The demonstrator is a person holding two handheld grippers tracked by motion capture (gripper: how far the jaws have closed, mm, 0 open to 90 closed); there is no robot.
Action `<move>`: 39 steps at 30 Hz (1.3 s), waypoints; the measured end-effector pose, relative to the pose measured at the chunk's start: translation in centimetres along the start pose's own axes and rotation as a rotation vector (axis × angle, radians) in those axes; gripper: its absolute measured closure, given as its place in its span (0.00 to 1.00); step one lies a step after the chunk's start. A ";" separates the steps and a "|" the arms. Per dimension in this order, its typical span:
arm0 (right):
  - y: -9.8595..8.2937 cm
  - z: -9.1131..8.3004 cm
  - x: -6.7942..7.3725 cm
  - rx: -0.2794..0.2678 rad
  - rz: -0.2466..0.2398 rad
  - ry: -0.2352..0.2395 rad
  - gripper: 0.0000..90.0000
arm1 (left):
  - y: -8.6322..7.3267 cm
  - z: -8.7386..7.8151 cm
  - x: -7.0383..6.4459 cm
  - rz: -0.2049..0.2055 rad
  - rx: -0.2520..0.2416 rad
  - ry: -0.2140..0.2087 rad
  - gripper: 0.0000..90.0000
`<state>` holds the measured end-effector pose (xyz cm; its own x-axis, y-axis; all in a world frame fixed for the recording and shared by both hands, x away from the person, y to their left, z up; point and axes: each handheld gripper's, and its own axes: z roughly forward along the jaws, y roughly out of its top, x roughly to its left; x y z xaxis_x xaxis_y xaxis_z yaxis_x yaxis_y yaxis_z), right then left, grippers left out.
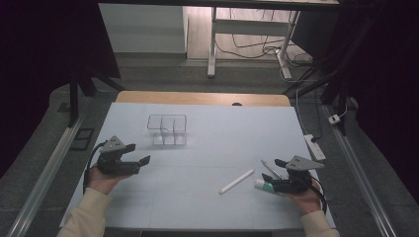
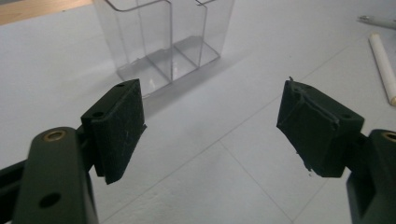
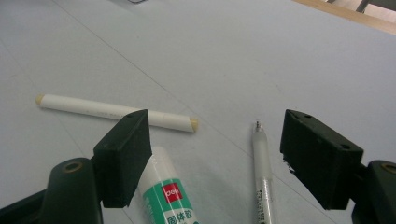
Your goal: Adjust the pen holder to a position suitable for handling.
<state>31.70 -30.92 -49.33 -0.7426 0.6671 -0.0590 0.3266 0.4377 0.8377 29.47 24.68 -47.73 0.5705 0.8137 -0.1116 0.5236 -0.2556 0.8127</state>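
A clear plastic organizer (image 1: 167, 129) with several compartments stands upright and empty on the white table, left of centre. My left gripper (image 1: 137, 153) hovers just in front of it, open, with nothing between its jaws; in the left gripper view (image 2: 210, 121) the organizer (image 2: 163, 42) is straight ahead. At the right lie a white stick (image 1: 237, 181), a green-and-white glue stick (image 1: 264, 185) and a slim clear pen (image 1: 271, 169). My right gripper (image 1: 272, 170) is open low over them. In the right gripper view (image 3: 215, 154) the glue stick (image 3: 170, 196) and pen (image 3: 262, 172) lie between its jaws, the white stick (image 3: 112, 111) beyond.
The white table surface (image 1: 207, 148) ends in a wooden strip (image 1: 202, 97) at the far side. A white power strip (image 1: 314, 146) lies off the right edge. A desk frame (image 1: 212, 44) and cables sit on the floor beyond.
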 end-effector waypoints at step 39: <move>-0.4 -0.1 -0.3 0.013 0.014 -0.018 0.27 | 0.9 2.8 7.7 -0.104 0.030 0.143 0.98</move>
<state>31.70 -31.33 -49.62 -0.7274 0.6838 -0.0571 0.3444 0.4357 0.8316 36.10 29.20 -49.44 0.4176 0.9020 -0.1097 0.5949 -0.1802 0.7833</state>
